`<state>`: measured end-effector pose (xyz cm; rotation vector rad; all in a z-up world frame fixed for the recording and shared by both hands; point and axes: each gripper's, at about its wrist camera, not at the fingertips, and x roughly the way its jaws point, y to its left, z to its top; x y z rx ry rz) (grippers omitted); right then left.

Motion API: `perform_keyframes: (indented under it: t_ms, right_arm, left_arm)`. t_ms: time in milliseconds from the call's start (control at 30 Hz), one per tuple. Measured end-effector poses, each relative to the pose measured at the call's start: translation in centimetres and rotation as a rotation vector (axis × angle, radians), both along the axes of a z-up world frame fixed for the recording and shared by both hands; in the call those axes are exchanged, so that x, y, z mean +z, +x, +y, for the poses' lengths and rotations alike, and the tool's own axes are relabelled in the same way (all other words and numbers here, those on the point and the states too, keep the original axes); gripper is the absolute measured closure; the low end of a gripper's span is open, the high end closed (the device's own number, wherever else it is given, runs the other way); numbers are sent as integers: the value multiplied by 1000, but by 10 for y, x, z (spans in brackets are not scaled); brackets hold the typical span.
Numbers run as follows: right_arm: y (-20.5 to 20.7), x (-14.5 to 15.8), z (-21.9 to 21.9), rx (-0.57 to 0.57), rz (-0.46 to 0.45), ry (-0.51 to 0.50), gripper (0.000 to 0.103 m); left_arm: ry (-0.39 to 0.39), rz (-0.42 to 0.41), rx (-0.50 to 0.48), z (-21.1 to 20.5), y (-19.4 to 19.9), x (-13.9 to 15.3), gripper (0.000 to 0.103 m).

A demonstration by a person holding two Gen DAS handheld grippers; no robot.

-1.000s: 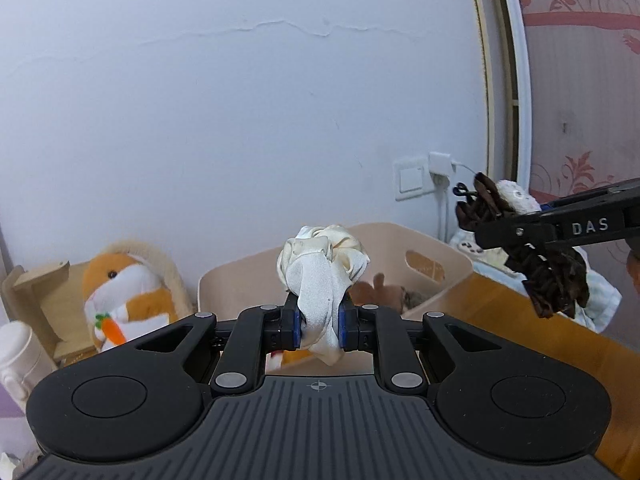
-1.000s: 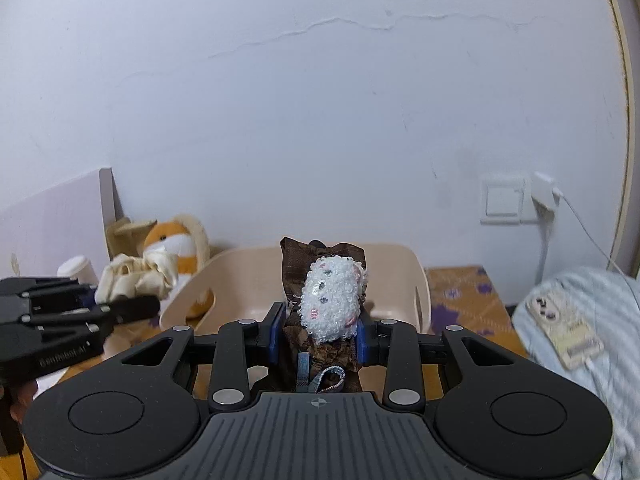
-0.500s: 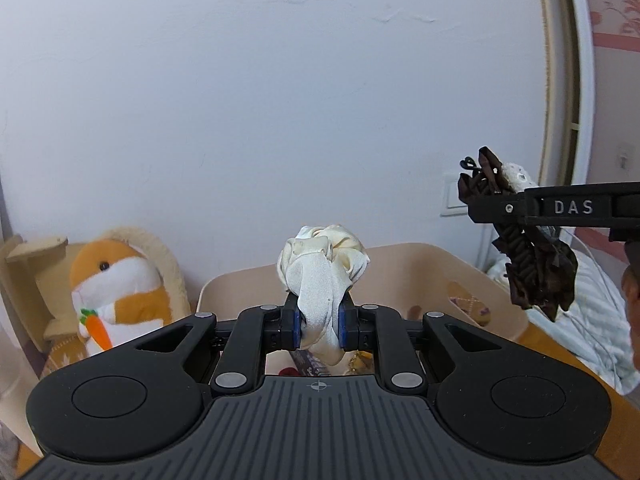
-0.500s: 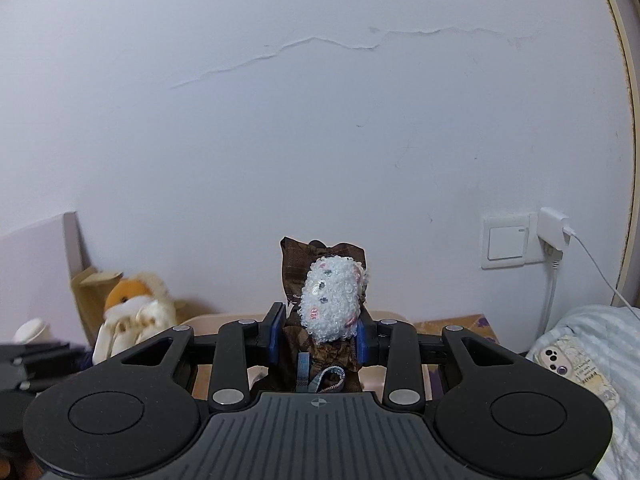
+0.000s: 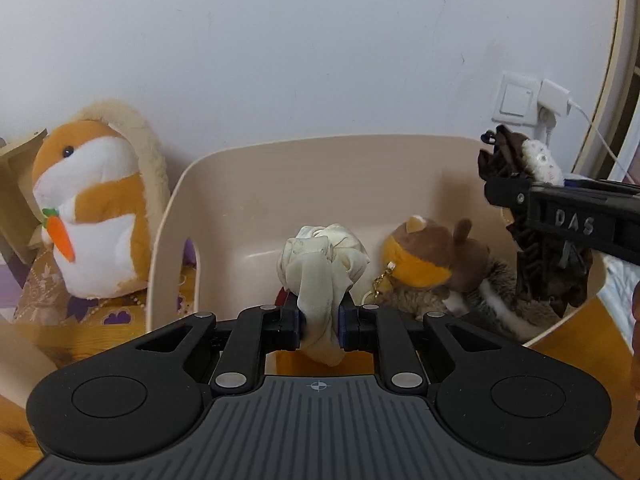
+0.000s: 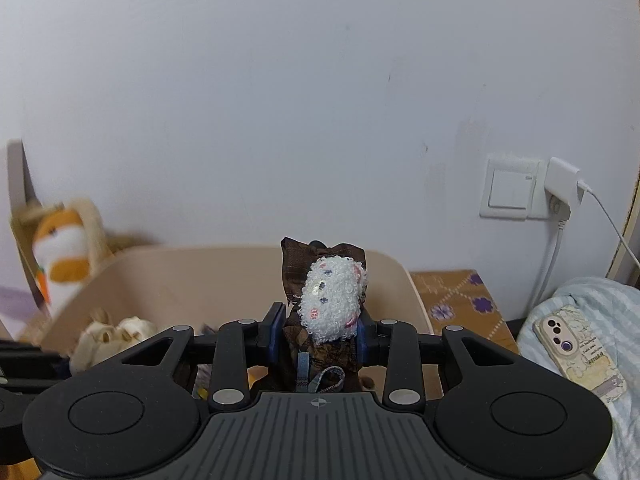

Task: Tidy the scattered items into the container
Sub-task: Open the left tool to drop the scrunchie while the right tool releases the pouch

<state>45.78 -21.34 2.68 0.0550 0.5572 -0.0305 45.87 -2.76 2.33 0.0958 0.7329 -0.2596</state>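
My left gripper (image 5: 318, 322) is shut on a cream satin scrunchie (image 5: 322, 264) and holds it over the near rim of the beige plastic bin (image 5: 240, 184). A brown and orange plush keychain (image 5: 432, 256) lies inside the bin. My right gripper (image 6: 318, 340) is shut on a brown fabric hair clip with a white fluffy patch (image 6: 330, 300), above the bin's (image 6: 200, 276) near right side. In the left wrist view the right gripper (image 5: 516, 196) and its brown clip (image 5: 548, 272) hang over the bin's right edge. The scrunchie also shows in the right wrist view (image 6: 114, 334).
An orange and white plush hamster (image 5: 88, 208) with a carrot stands left of the bin against the white wall. A wall switch and charger (image 6: 528, 194) are at the right. A phone (image 6: 576, 352) lies on light blue bedding at far right. The table is wooden.
Both grippers have tilted down and moved closer to the bin, so its inside now shows. Each keeps its hold on its item.
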Motion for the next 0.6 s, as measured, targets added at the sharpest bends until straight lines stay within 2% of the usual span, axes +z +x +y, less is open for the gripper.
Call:
perform_keyframes:
  t_ms: [200,267,300,367,433,533,600]
  right_arm:
    - [7,-17,1,-2,48,-31,70]
    - [10,-21,-2,-3,64,-11,65]
    - [10,-23,-2,0,62,-8,56]
    - [8,-24,-1,6,48,-21,55]
    - [4,-22,0,18,34,-33,52]
    - [-9,-13,0,15,-15,-61,41]
    - [-21,-6,-4,12,-48,-42,37]
  left_arm:
    - [44,4,-6,-9,6,-5,84]
    - [54,7,-12,-11,5,-5,70]
    - [49,6,-10,-12,4,-5,66]
    - [34,5,6,-9,4,-6,44]
    - [28,-3,19,-5,2,-5,38]
    - [22,-22,7,-2,-3,-3,36]
    - [31,-38,17,-1,-7,-2,28]
